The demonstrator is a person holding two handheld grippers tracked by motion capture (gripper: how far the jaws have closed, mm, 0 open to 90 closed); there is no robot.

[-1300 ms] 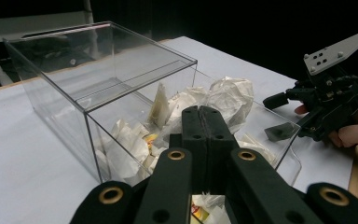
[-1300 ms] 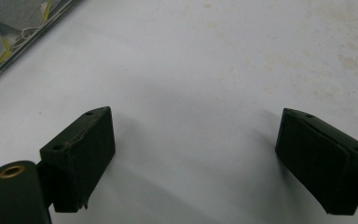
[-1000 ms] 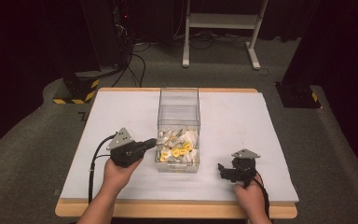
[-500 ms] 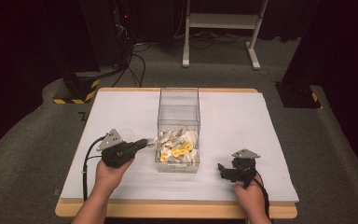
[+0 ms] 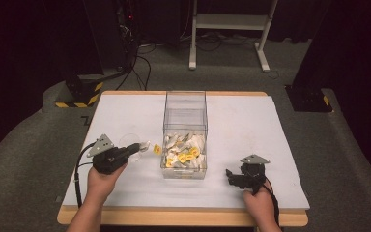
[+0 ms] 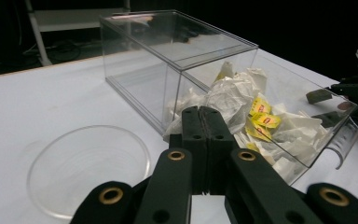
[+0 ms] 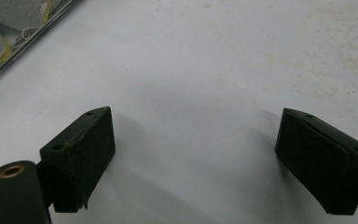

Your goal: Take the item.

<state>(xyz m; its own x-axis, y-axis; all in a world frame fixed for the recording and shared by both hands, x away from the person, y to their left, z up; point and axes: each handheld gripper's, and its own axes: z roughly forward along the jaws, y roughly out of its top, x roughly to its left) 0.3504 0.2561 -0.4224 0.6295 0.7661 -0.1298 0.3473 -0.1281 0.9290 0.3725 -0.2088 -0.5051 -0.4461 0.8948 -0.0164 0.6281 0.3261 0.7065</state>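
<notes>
One tea bag [image 5: 157, 149] hangs from the left gripper's [image 5: 142, 146] closed jaws between the cup [image 5: 129, 140] and the still-full box [image 5: 185, 145], not yet dropped in, while the right gripper [image 5: 229, 176] rests wide open, empty.

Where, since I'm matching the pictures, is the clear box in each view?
High view: box in the picture's centre.
Left gripper view: box from upper middle to the right.
Right gripper view: box's edge in the top-left corner.
Shared landmark: yellow-tagged tea bags inside it.
</notes>
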